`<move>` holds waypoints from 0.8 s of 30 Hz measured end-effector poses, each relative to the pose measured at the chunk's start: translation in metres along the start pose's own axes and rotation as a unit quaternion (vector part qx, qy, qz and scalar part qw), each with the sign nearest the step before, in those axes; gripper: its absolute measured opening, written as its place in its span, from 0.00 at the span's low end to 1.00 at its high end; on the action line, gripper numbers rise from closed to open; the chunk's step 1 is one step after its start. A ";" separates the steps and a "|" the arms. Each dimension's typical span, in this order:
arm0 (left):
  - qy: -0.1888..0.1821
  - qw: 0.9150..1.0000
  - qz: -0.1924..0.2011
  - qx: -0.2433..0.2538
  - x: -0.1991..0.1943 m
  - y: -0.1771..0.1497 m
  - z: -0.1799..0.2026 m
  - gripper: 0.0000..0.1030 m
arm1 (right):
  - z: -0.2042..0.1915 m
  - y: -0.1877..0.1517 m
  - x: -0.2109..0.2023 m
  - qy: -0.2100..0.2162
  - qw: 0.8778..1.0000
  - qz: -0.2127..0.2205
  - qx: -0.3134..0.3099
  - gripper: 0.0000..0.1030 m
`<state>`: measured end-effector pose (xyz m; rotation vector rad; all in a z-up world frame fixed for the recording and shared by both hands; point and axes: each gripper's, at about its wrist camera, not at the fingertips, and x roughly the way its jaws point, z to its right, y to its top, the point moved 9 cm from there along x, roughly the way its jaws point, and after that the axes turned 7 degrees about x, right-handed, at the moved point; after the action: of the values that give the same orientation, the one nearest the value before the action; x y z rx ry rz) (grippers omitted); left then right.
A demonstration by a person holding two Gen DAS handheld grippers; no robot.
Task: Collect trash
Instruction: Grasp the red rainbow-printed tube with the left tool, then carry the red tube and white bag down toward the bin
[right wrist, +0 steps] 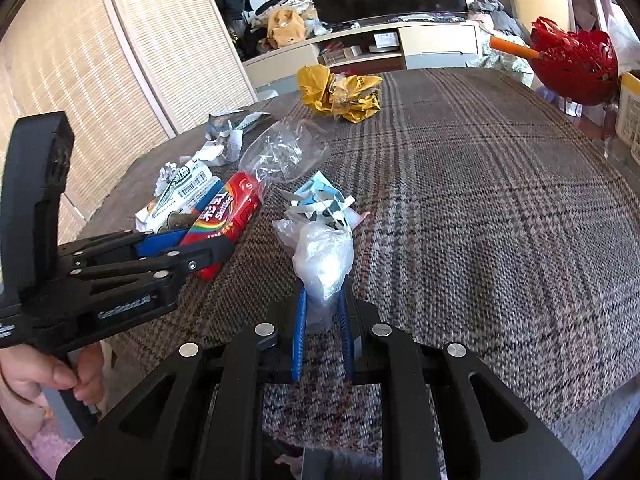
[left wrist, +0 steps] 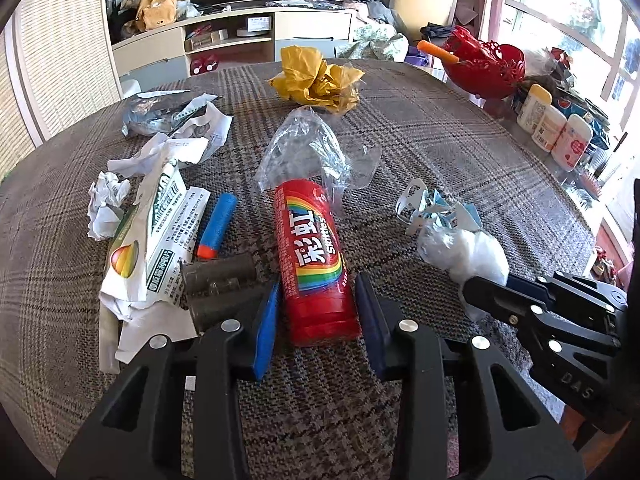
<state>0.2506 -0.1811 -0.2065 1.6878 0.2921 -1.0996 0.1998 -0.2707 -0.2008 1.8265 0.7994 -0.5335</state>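
Note:
A red Skittles tube [left wrist: 314, 264] lies on the plaid table cover [left wrist: 440, 152], its near end between the blue pads of my left gripper [left wrist: 318, 300]; the jaws stand apart, the left pad just clear of the tube, so the gripper is open. The tube also shows in the right wrist view [right wrist: 226, 220]. My right gripper [right wrist: 322, 312] is shut on a crumpled clear plastic bag [right wrist: 324, 260], which also shows in the left wrist view [left wrist: 464, 252]. Torn white-blue paper [right wrist: 324, 200] lies just beyond the bag.
Other litter: yellow crumpled paper [left wrist: 320, 78], clear bag [left wrist: 308, 152], white wrappers [left wrist: 160, 216], a blue foam dart [left wrist: 218, 224], two dark rolls [left wrist: 220, 276]. A red basket [left wrist: 484, 64] and white bottles [left wrist: 556, 128] stand at the right edge.

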 end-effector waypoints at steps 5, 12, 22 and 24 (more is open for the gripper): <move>-0.005 1.000 0.001 0.000 0.001 -0.001 0.001 0.32 | -0.003 -0.001 -0.008 0.000 1.000 0.005 0.001 0.15; -0.002 1.000 0.002 0.014 -0.033 -0.019 0.005 0.32 | -0.017 -0.006 -0.033 0.001 1.000 0.018 -0.004 0.14; 0.013 0.999 0.035 0.018 -0.112 -0.061 0.014 0.32 | -0.050 -0.041 -0.075 -0.001 0.999 0.030 -0.023 0.14; 0.014 0.999 0.042 0.012 -0.126 -0.075 0.018 0.32 | -0.056 -0.052 -0.082 -0.001 0.999 0.029 -0.027 0.14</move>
<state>0.1230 -0.1260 -0.1563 1.7226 0.2247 -1.0216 0.1060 -0.2281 -0.1571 1.7929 0.7496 -0.4716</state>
